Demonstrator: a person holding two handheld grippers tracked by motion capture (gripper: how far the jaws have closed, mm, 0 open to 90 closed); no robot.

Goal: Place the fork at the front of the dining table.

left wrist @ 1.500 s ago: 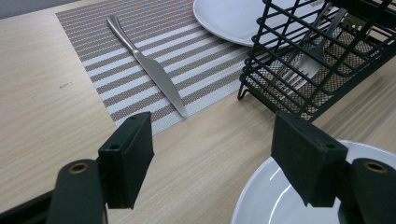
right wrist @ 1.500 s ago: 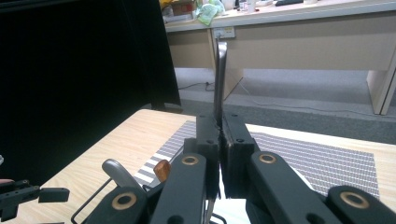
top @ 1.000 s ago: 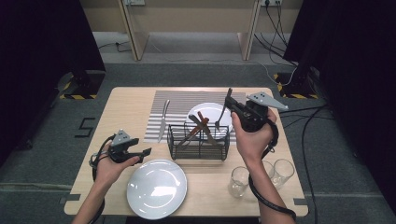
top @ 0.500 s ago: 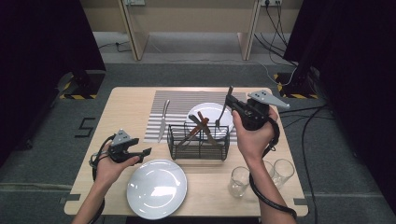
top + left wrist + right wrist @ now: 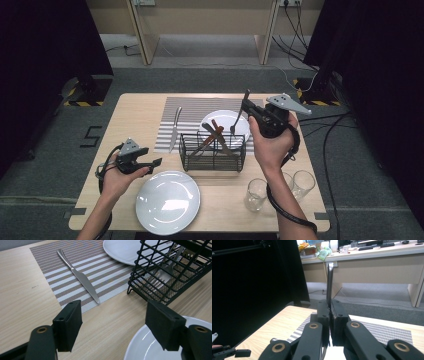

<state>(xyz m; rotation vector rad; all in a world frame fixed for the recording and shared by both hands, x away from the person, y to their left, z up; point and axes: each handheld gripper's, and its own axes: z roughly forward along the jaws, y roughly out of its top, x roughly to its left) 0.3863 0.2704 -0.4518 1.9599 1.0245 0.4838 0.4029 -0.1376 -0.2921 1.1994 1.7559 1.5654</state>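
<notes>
Right claw [image 5: 248, 107] is clamped on a slim silver metal fork [image 5: 239, 114], held up in the air over the round white plate [image 5: 223, 120] at the back of the striped grey-and-white placemat [image 5: 187, 111]. In the right gripper view the fork's handle [image 5: 329, 282] sticks straight up out of the pinched jaws. In the high view the fork's long axis runs steeply: handle end up by the claw, tines hanging down and slightly toward the person, over the plate. The black wire cutlery basket [image 5: 212, 150] sits just in front of the plate, w/ more utensils still in it.

Placemat's left strip already has a silver table knife [image 5: 173, 129] lying lengthwise. The right side looks free, so the fork prob. has to tip from near-upright to flat there.

Left claw [image 5: 149, 163] is open, holding nothing, resting low by the second white plate [image 5: 168, 201] near the table [image 5: 135, 110] front edge. It's well apart from the fork, so the right hand is the nearer one.
</notes>
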